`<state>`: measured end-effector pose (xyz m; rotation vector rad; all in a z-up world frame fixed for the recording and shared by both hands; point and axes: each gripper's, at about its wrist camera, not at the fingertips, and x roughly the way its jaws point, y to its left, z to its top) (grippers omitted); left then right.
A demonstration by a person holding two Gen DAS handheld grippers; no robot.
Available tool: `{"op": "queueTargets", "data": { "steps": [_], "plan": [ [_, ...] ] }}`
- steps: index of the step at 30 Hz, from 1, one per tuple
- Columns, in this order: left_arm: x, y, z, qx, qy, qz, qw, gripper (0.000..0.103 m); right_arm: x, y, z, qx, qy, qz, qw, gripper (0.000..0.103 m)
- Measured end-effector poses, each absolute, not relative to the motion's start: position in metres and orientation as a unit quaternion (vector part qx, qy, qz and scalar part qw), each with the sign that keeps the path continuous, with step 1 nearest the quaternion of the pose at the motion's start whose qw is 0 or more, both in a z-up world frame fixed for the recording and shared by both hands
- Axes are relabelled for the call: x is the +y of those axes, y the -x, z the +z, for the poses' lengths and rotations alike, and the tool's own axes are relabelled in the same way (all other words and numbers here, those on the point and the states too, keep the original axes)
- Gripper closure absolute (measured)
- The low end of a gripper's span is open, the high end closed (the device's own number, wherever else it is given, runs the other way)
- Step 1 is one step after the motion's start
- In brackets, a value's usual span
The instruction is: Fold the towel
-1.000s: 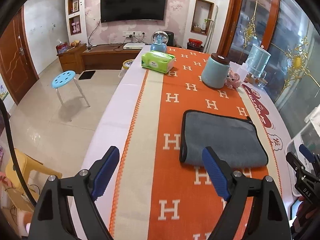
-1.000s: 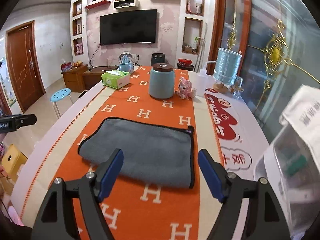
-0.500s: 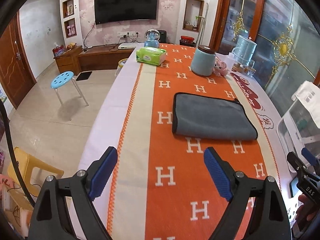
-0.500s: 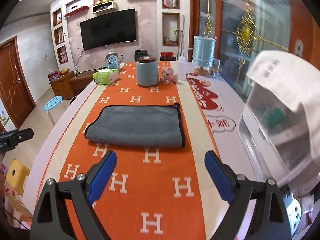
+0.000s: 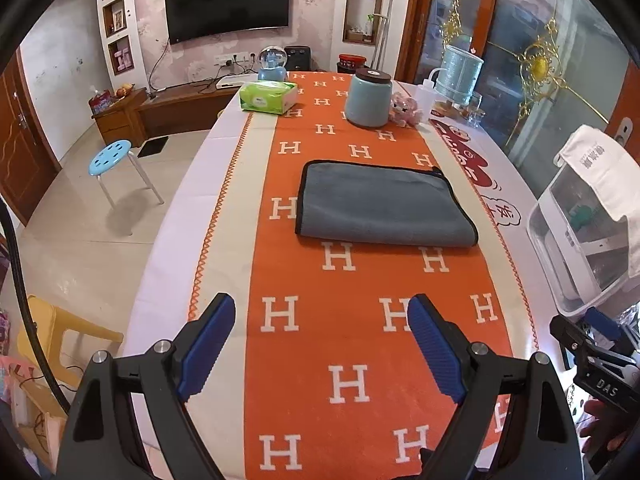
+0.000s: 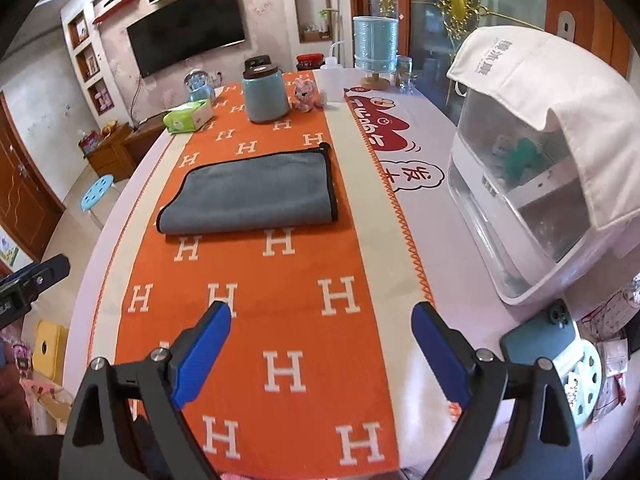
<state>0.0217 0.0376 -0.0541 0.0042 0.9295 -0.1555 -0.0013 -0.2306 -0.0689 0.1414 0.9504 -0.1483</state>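
Observation:
A grey towel with black edging lies folded flat on the orange runner in the middle of the table; it also shows in the right wrist view. My left gripper is open and empty, held well back from the towel near the table's front. My right gripper is open and empty too, also far in front of the towel. The right gripper's tip shows at the left wrist view's right edge, and the left gripper's tip at the right wrist view's left edge.
A blue jar, a green tissue pack, a pink toy and a snow globe stand at the table's far end. A clear box under a white cloth stands at the right. A phone lies near it. A blue stool is left.
Both grippers have pulled back toward the table's near end, so the towel looks smaller and farther. The towel has not moved. Both grippers stay open.

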Motion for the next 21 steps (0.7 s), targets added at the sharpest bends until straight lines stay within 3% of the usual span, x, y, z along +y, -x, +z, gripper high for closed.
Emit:
{"op": "queueTargets", "data": {
  "steps": [21],
  "plan": [
    [0.020,0.030,-0.012,0.457,-0.036,-0.047,0.887,0.015,-0.204,0.044,-0.005,0.474,-0.082,-0.024,0.876,0.002]
  ]
}}
